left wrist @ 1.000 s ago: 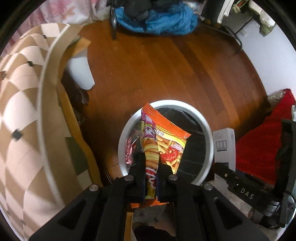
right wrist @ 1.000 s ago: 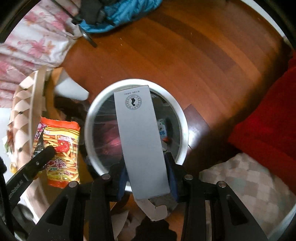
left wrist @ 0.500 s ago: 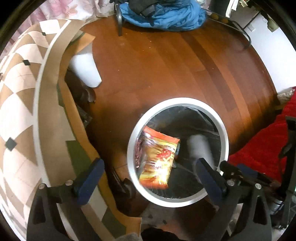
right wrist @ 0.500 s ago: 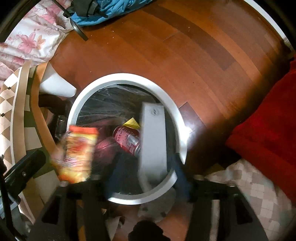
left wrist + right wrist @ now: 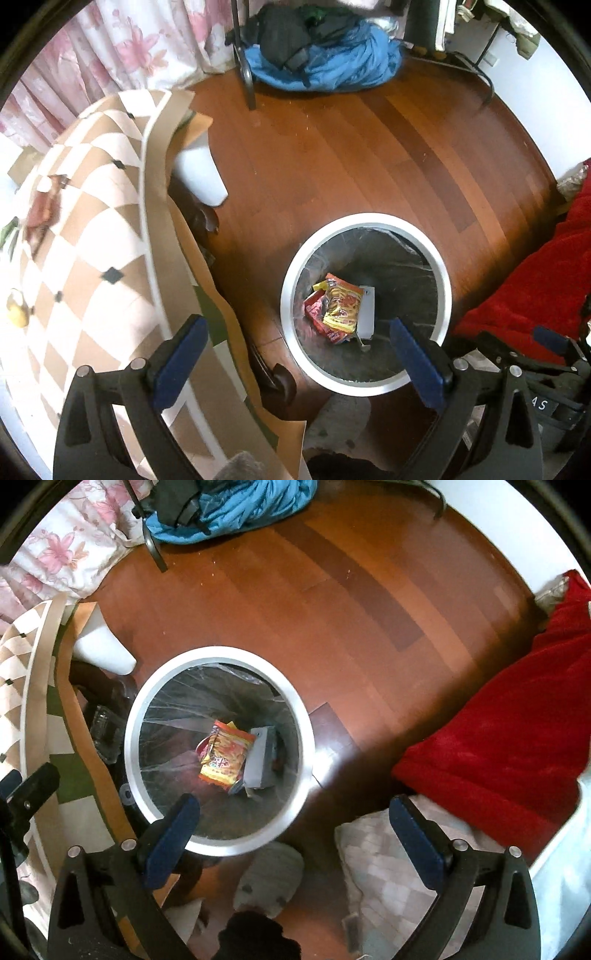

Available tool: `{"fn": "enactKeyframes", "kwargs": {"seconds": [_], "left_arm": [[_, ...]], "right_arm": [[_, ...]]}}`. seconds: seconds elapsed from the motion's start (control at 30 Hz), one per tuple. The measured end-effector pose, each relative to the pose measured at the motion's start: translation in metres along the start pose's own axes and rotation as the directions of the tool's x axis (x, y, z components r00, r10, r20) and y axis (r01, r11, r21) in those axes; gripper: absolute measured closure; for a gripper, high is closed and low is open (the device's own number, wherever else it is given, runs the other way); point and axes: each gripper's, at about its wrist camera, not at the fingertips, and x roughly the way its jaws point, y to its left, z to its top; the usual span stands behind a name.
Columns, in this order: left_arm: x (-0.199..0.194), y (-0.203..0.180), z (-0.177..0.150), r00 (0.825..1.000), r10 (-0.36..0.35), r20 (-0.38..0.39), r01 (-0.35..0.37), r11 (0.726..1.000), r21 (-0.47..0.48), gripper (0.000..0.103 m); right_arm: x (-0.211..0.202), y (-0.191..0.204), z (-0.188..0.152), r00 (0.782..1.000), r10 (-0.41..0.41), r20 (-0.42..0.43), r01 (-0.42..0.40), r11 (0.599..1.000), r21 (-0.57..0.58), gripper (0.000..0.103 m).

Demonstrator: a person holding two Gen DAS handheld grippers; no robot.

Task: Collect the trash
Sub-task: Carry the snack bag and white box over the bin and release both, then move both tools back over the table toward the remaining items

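A round white-rimmed trash bin with a clear liner stands on the wooden floor; it also shows in the right wrist view. Inside lie an orange snack packet, a grey-white carton and a red can. My left gripper is open and empty, high above the bin's near rim. My right gripper is open and empty, above the floor just right of the bin.
A table with a checked brown-and-white cloth stands left of the bin, with small items on it. A red blanket lies right. Blue clothing and a floral curtain are at the back. A checked mat lies below the right gripper.
Both grippers opened and rose. The snack packet fell from the left gripper and the carton from the right gripper into the bin, where they now lie.
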Motion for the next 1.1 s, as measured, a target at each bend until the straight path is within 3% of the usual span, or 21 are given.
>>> {"fn": "enactKeyframes", "kwargs": {"seconds": [0.27,0.57,0.7,0.8,0.93,1.1], "left_arm": [[-0.062,0.002,-0.012,0.993,0.012,0.115,-0.012,1.0,0.003,0.002],[-0.148,0.025,-0.035,0.967,-0.009,0.254,0.016,1.0,-0.026,0.002],[-0.179,0.05,-0.045,0.958,0.068,0.28,-0.044,0.995,-0.091,0.002],[-0.194,0.088,-0.053,0.948,0.095,0.304,-0.048,0.986,-0.16,0.002],[-0.195,0.157,-0.064,0.938,0.186,0.291,-0.101,0.953,-0.284,0.002],[-0.169,0.262,-0.089,0.91,0.37,0.185,-0.263,0.862,-0.433,0.002]], "right_arm": [[-0.065,-0.001,-0.018,0.997,0.015,0.073,-0.014,1.0,-0.014,0.0],[-0.158,0.009,-0.049,0.977,0.052,0.208,-0.047,0.999,-0.027,0.0],[-0.193,0.018,-0.062,0.961,0.106,0.256,-0.104,0.994,-0.02,0.0],[-0.216,0.038,-0.07,0.944,0.164,0.285,-0.157,0.986,-0.049,0.0],[-0.231,0.088,-0.071,0.929,0.248,0.274,-0.221,0.967,-0.129,0.0],[-0.219,0.199,-0.063,0.924,0.325,0.2,-0.266,0.925,-0.271,0.0]]}}
